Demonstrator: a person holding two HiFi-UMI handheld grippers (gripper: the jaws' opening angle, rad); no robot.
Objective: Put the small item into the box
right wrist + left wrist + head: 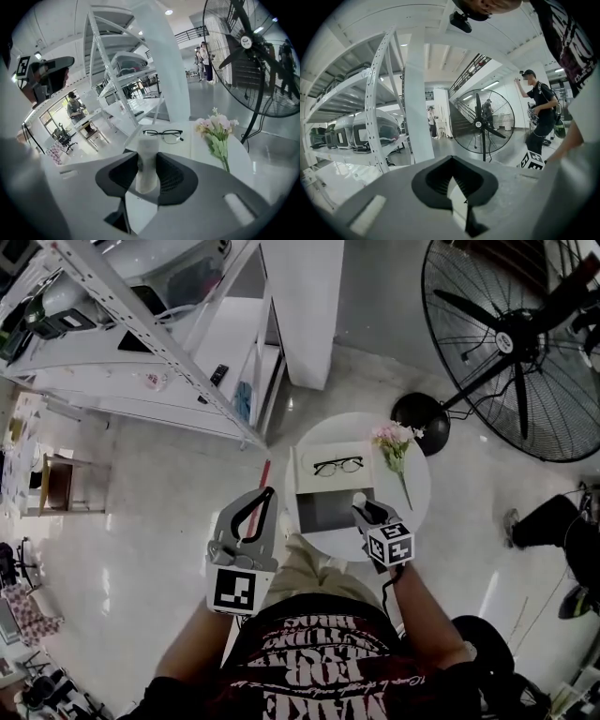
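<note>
A small white cylinder-shaped item [359,499] [147,164] is pinched between the pads of my right gripper [360,506] [147,161], which is shut on it. It hangs over the near right part of the open box [327,512], whose dark inside lies on the round white table [419,491]. The box's white lid half [335,474] lies behind it, with black glasses [337,465] [162,134] on it. My left gripper [268,493] [451,161] is shut with nothing in it, left of the table over the floor.
Pink flowers [396,442] [216,131] lie on the table's right side. A big floor fan [516,343] [248,42] stands at the right, white metal shelving [141,324] at the left. People stand in the background of the left gripper view.
</note>
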